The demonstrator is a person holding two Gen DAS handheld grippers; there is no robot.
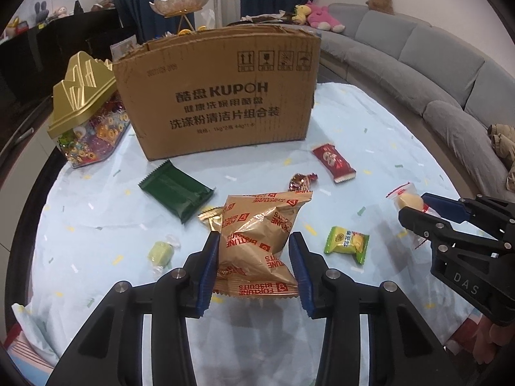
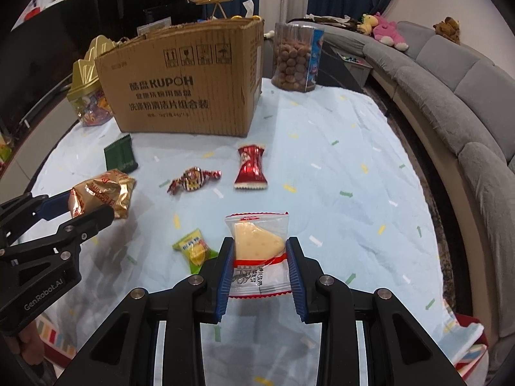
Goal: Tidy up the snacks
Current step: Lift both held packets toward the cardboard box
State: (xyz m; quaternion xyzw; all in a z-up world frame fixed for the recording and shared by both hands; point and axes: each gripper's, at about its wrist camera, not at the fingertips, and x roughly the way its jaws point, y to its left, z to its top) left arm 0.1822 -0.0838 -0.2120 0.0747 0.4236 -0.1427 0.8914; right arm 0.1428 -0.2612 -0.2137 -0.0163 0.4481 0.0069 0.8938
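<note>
Left tongs (image 1: pixel 254 268), lower centre of the left wrist view, pinch a gold Fortune Biscuits packet (image 1: pixel 257 241). Right tongs (image 2: pixel 259 271), lower centre of the right wrist view, pinch a clear cracker packet (image 2: pixel 257 251). The KUPOH carton (image 1: pixel 219 96) stands upper centre on the bench (image 1: pixel 370 122).

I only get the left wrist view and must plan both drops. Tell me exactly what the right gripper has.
Observer: The right gripper pinches a clear packet holding a pale wedge-shaped cake, with a pad on each side.
Operator: Report what stands right of the cardboard box.
Observer: A clear tub of brown balls stands just past the right corner of the cardboard box.
Operator: Describe the twist candy behind my packet.
Observer: The red-gold twist candy lies flat, whole and apart from the red packet.
</note>
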